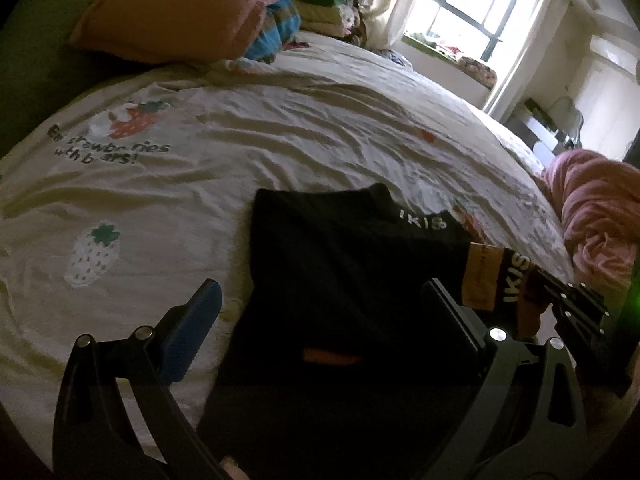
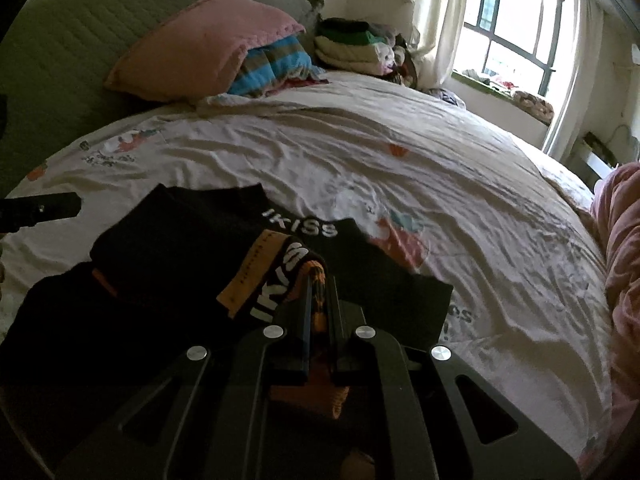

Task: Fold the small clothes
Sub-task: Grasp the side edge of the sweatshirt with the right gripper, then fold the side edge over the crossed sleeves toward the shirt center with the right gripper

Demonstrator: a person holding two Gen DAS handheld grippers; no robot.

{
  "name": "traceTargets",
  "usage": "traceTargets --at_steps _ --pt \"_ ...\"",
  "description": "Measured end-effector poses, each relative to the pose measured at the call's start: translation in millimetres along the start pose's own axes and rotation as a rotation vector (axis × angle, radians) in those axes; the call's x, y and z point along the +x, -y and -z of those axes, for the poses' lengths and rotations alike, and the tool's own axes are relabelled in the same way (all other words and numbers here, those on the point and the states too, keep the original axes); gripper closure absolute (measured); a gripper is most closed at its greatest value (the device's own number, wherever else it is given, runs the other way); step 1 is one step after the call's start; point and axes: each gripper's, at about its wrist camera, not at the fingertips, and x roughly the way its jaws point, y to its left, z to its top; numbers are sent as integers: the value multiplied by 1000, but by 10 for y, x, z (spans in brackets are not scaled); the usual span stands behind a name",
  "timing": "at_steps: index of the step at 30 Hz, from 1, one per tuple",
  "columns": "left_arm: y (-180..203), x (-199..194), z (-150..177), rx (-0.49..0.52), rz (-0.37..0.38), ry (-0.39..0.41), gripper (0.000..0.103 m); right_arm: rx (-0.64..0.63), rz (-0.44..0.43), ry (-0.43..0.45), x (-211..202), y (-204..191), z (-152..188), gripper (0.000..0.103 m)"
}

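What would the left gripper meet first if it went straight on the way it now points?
Most likely the black garment: it lies on the bed sheet between and just ahead of the open left gripper. Depth is hard to judge in the fisheye view, so whether the fingers would skim over the cloth is unclear.

Bed (image 2: 360,168), cream strawberry-print sheet; green quilted headboard (image 2: 80,28); pink pillow (image 2: 200,48) at head edge; bright barred window (image 2: 516,28), pale curtains (image 2: 436,12).
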Motion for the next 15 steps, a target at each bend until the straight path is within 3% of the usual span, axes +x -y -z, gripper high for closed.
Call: traceTargets --at_steps 15 --pt "239 300 76 84 -12 -53 10 19 31 -36 140 56 80 97"
